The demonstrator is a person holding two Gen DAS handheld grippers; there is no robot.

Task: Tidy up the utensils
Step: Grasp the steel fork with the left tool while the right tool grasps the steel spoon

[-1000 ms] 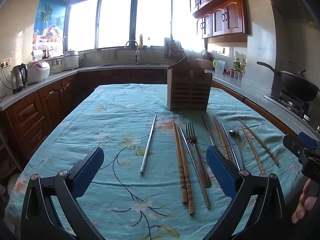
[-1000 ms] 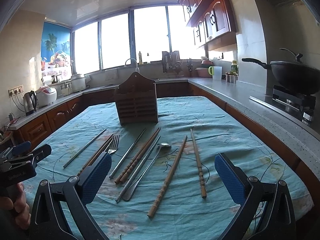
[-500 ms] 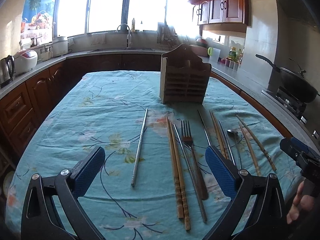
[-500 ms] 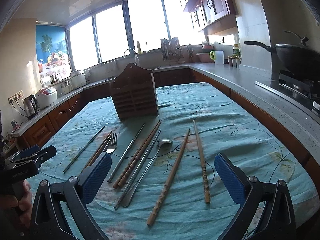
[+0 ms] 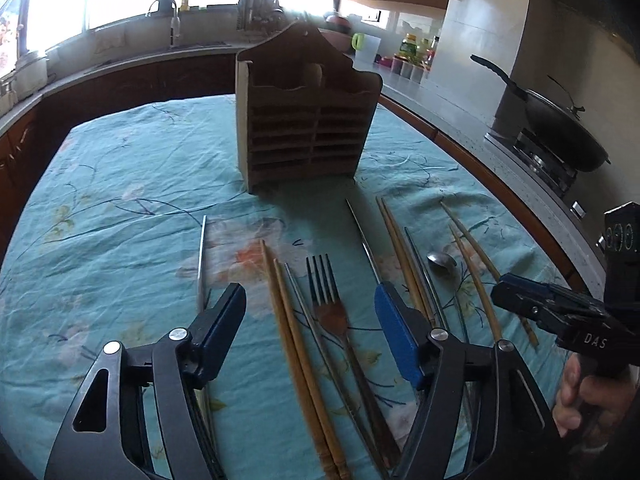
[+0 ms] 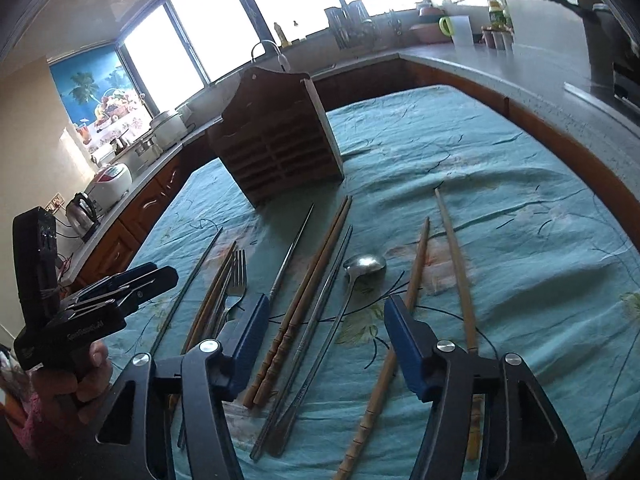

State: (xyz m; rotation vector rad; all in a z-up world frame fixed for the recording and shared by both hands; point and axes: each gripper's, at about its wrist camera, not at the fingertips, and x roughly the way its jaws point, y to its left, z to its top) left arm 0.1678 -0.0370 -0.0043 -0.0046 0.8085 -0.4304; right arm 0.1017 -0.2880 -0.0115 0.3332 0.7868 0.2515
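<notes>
Both tools' jaws are closing, nothing pinched: left tool (image 5: 310, 330) straddles the fork (image 5: 326, 296), right tool (image 6: 324, 334) the spoon (image 6: 362, 266), wooden holder (image 5: 304, 116) ahead awaiting them

The right tool (image 6: 322, 340) is hanging over the desk (image 6: 500, 208), its jaws closing with nothing pressed between its blue pads. Beneath its gap, a pair of wooden chopsticks (image 6: 308, 292), a pair of metal chopsticks (image 6: 320, 312) and a spoon (image 6: 356, 276) are lying side by side on the teal cloth. Two single wooden chopsticks (image 6: 456, 264) are lying to the right. A fork (image 6: 236, 280) is resting further left. A wooden utensil holder (image 6: 280, 136) is standing upright behind them. At the left edge a hand (image 6: 76, 380) is gripping the left tool (image 6: 132, 284).
</notes>
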